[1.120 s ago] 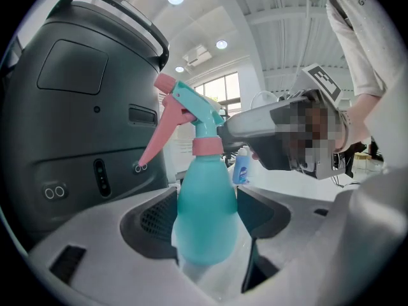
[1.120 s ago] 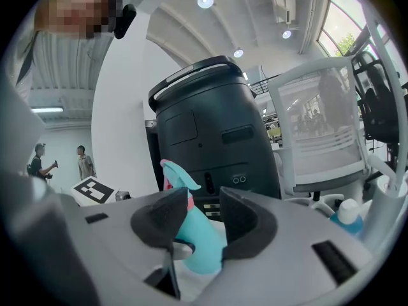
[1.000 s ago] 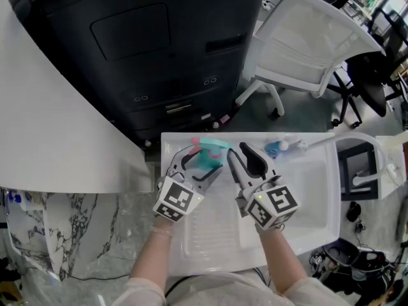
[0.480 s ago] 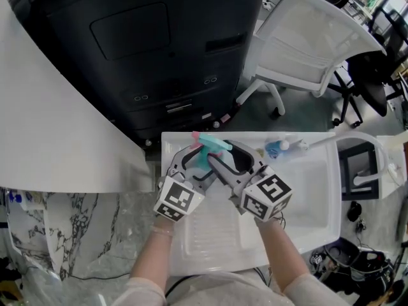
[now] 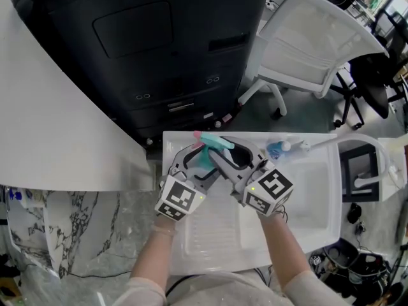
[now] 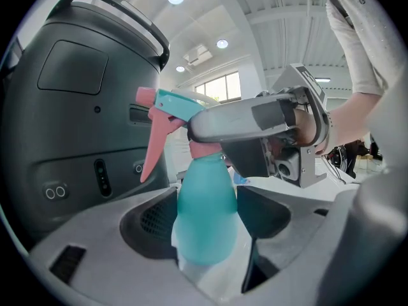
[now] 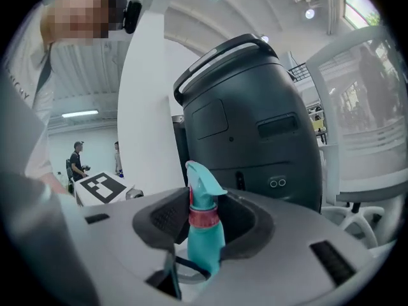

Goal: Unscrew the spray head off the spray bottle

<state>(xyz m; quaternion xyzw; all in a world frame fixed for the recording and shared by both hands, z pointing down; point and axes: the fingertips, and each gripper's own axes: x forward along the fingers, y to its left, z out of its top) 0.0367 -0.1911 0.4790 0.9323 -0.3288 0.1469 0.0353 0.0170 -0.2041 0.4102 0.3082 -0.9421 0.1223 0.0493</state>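
Overhead, the left gripper (image 5: 201, 163) grips the teal bottle (image 5: 205, 157) above the white tray (image 5: 306, 196). The right gripper (image 5: 224, 150) reaches across onto the spray head (image 5: 215, 143).

Seen from the left gripper view, its jaws stand wide, both pads pressed against the bottle's upright body (image 6: 205, 212). The right gripper crosses just above, at the neck.

Seen from the right gripper view, the jaws have just been closing. They now sit partly open, clamped on the pink collar (image 7: 204, 217) under the spray head.
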